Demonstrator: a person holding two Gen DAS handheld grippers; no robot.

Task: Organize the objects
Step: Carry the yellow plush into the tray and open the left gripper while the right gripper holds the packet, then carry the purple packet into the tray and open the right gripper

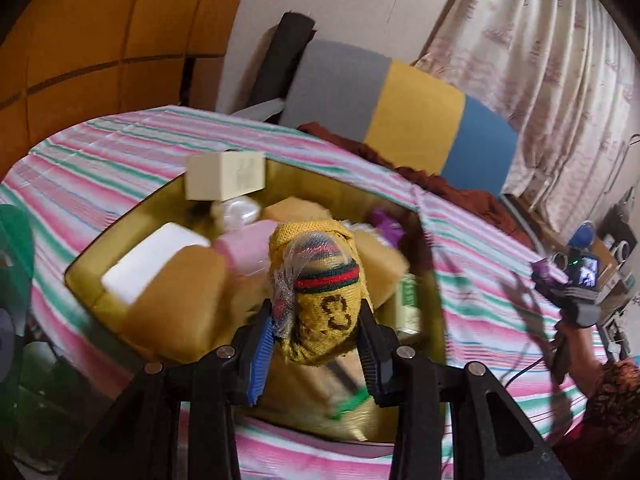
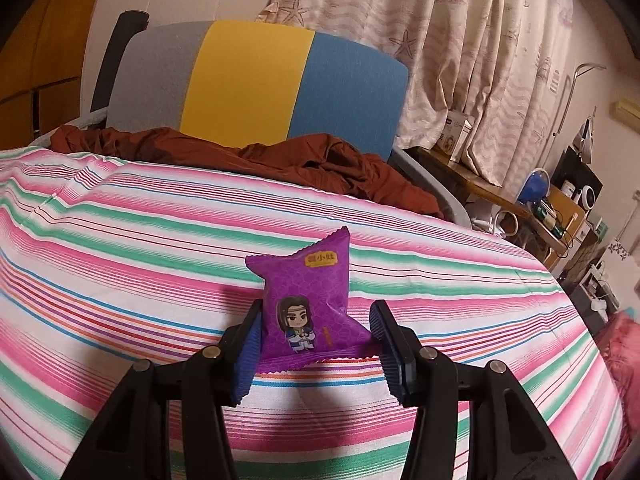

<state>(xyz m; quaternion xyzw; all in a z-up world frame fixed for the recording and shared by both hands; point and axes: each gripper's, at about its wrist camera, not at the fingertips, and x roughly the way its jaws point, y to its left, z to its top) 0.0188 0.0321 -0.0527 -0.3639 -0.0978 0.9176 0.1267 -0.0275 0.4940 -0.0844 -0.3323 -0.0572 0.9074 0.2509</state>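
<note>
In the left wrist view my left gripper (image 1: 316, 312) is shut on a rolled yellow knitted sock (image 1: 320, 280) with a red and green band, held over a yellow bin (image 1: 92, 284) on the striped bed. In the bin lie a cream box (image 1: 226, 176), a flat white box (image 1: 148, 256), a pink item (image 1: 248, 248) and a purple packet (image 1: 386, 224). My right gripper (image 2: 316, 312) is shut on a purple snack packet (image 2: 308, 300) with a cartoon figure, just above the bedspread (image 2: 120, 240). From the left wrist camera the right gripper (image 1: 576, 280) shows at the far right, in a hand.
A grey, yellow and blue pillow (image 2: 248, 80) and a crumpled rust-red cloth (image 2: 320, 160) lie at the head of the bed. Curtains (image 2: 460, 60) hang behind. A cluttered desk (image 2: 552, 208) stands to the right. A green object (image 1: 16, 240) sits at the left edge.
</note>
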